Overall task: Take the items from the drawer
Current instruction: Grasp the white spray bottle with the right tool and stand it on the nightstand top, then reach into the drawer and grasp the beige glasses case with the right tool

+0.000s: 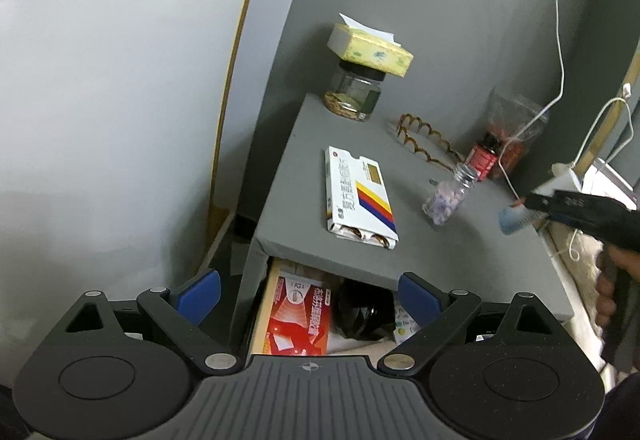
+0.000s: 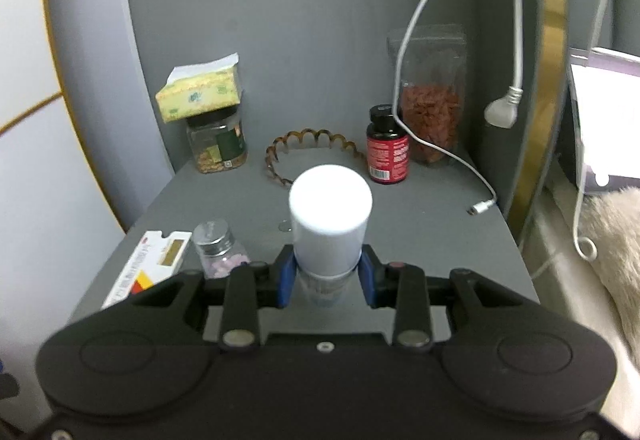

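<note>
The drawer (image 1: 262,304) under the grey nightstand top (image 1: 460,248) stands open. In it lie a red medicine box (image 1: 298,318) and a dark glossy object (image 1: 362,314). My left gripper (image 1: 308,294) is open and empty, just above the drawer opening. My right gripper (image 2: 327,278) is shut on a white-capped bottle (image 2: 330,215), held upright over the nightstand top (image 2: 420,224); in the left wrist view it (image 1: 520,213) hovers at the right edge. A white medicine box (image 1: 358,195) and a glass pill bottle (image 1: 450,195) stand on top.
At the back stand a jar (image 2: 218,147) with a tissue pack (image 2: 200,93) on it, a brown hairband (image 2: 304,143), a red-labelled bottle (image 2: 387,151) and a bag of red snacks (image 2: 430,103). White cables (image 2: 416,39) hang down. A bed lies to the right.
</note>
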